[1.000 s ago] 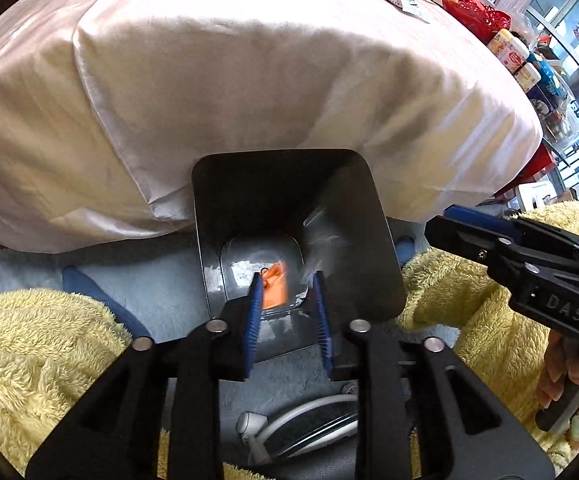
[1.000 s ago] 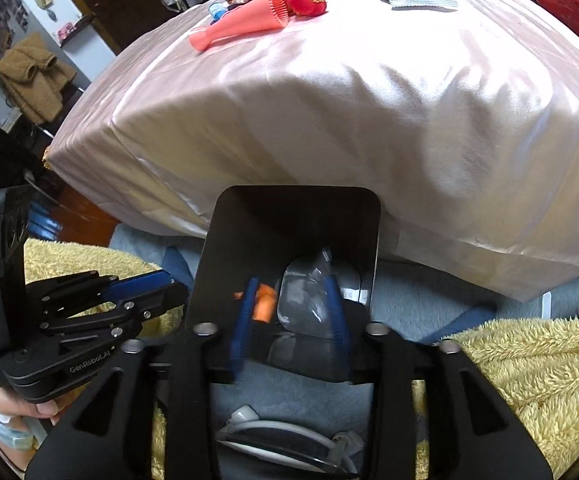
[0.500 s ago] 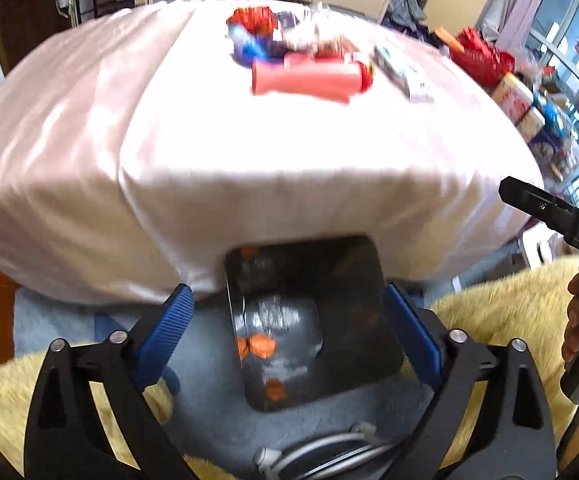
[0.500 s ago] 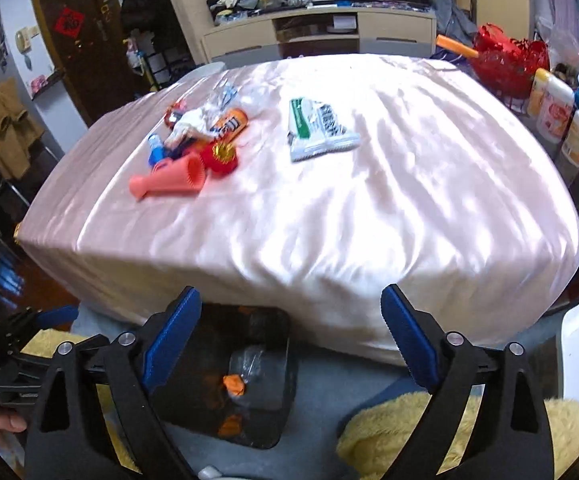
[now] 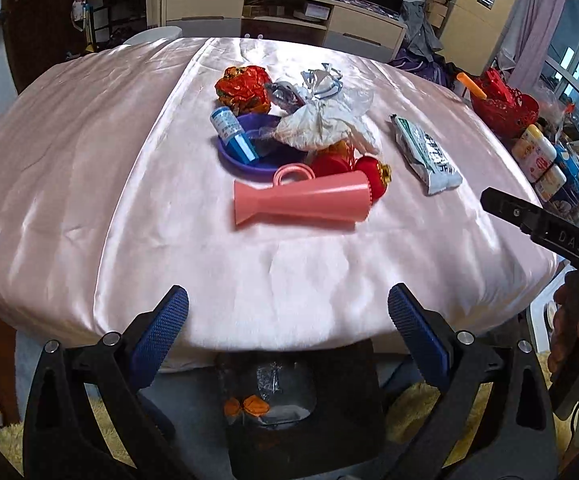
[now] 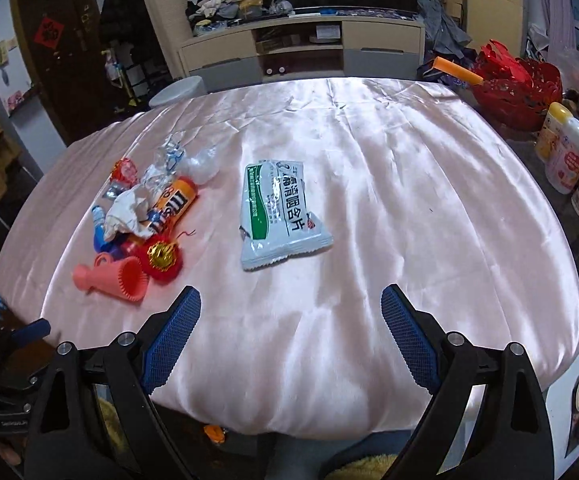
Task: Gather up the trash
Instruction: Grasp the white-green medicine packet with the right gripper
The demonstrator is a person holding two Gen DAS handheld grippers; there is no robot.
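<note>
Orange wrappers (image 5: pixel 249 405) and clear plastic lie in the dark bin (image 5: pixel 337 420) on the floor below the desk's (image 5: pixel 89 184) near edge. Up on its pink cloth wait a litter heap (image 5: pixel 309 128), a pink cone (image 5: pixel 301 200) and a green-white packet (image 6: pixel 281 216). Left tongs (image 5: pixel 288 330) are opening, empty; right tongs (image 6: pixel 291 334) spread wide, empty

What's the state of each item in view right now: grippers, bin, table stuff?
left gripper: jaws opening, nothing between them
right gripper: open, empty
bin: on the floor, orange and clear wrappers inside
green-white packet: flat on the cloth, apart from the pile
pink funnel: lying on its side
purple dish: partly buried under trash
white crumpled bag: on top of the pile
</note>
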